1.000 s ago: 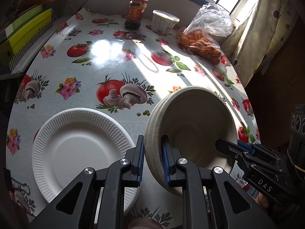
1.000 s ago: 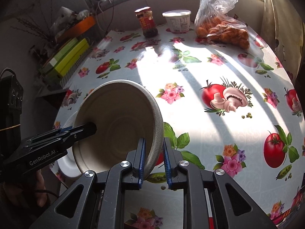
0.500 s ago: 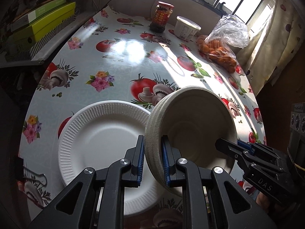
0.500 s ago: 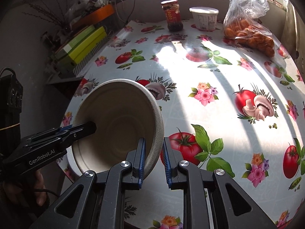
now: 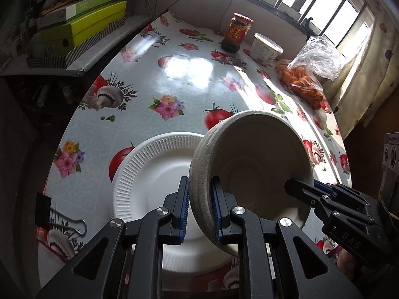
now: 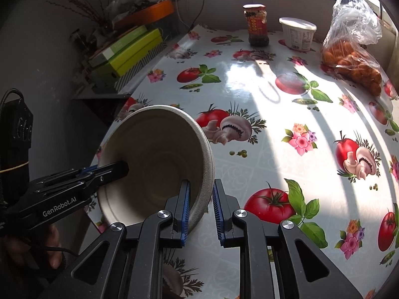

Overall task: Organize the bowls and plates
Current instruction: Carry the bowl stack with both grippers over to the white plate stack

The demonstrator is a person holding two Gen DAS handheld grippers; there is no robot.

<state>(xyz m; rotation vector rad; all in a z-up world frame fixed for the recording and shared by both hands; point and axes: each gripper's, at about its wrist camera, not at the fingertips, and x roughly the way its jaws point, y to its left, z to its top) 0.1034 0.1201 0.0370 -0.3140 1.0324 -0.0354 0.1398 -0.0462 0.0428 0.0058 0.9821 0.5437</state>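
Observation:
A beige pulp bowl (image 5: 261,162), with a doubled rim that looks like a nested stack, hangs tilted above the table between both grippers. My left gripper (image 5: 198,199) is shut on its left rim, one finger inside and one outside. My right gripper (image 6: 200,199) is shut on the opposite rim of the bowl (image 6: 154,159). Each gripper shows in the other's view: the right gripper (image 5: 299,189) and the left gripper (image 6: 119,169). A white ribbed paper plate (image 5: 149,182) lies flat on the tablecloth, partly under the bowl.
At the far end of the table stand a red-lidded jar (image 5: 237,35), a white tub (image 5: 265,51) and a bag of orange fruit (image 5: 306,84). A black binder clip (image 5: 49,214) grips the near left edge. Green boxes (image 5: 82,27) sit on a side shelf.
Both grippers carried the bowl leftward, still gripped at both rims. The white plate has come from left of the bowl to partly beneath it.

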